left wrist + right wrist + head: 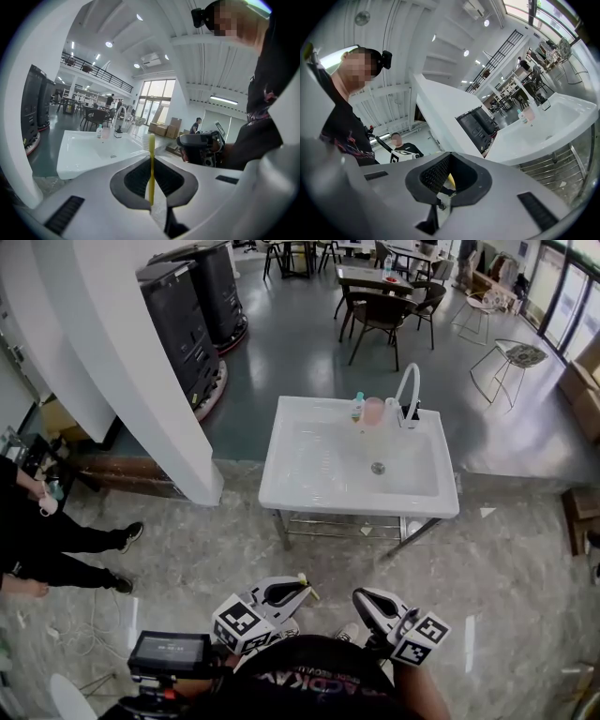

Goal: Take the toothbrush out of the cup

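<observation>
your left gripper, close in front of your body, is clamped on the slim yellow plastic toothbrush, which stands upright out of its jaws. your right gripper, just beside it, has its jaws together. farther ahead, the pale pink translucent cup stands on the back edge of the white square sink.

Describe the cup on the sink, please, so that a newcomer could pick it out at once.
Find the white sink standing on the stone floor and follow its far rim to the curved white faucet. The cup stands just left of that faucet: it is pale pink and broader than the small green-capped bottle on its other side.
</observation>
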The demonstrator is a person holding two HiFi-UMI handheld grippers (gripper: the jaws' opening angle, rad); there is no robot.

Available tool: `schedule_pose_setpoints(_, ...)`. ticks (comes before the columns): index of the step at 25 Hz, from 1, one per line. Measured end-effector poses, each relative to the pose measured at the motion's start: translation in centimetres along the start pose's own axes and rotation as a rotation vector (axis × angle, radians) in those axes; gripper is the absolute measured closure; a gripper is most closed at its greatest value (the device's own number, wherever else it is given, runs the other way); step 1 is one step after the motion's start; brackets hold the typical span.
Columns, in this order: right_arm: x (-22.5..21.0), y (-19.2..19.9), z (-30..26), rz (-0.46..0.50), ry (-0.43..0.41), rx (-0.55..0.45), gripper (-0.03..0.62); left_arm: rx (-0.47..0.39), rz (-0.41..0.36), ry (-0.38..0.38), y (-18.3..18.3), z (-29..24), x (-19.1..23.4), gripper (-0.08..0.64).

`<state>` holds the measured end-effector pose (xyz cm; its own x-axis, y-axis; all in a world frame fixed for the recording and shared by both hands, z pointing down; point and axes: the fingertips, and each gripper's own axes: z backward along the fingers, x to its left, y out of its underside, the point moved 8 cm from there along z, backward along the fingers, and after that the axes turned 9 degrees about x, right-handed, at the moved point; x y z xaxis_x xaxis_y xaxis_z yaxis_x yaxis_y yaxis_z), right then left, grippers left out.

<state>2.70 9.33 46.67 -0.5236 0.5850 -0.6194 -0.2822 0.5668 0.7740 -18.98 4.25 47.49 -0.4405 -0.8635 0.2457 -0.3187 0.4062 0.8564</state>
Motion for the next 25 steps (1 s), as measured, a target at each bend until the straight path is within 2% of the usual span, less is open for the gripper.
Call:
schedule_pose_setpoints(4, 0.1, -0.3, 0.4, 0.003, 0.004, -0.006, 0.583, 0.007, -0.019, 0.012, -0.7, -0.4, -0.4, 0.537)
schedule_pose_setpoints(25, -0.9, -0.6, 1.2, -0.007, 0.011, 0.003, 0.583, 0.021, -0.014, 0.011, -1.3, -1.7, -0.2, 0.537)
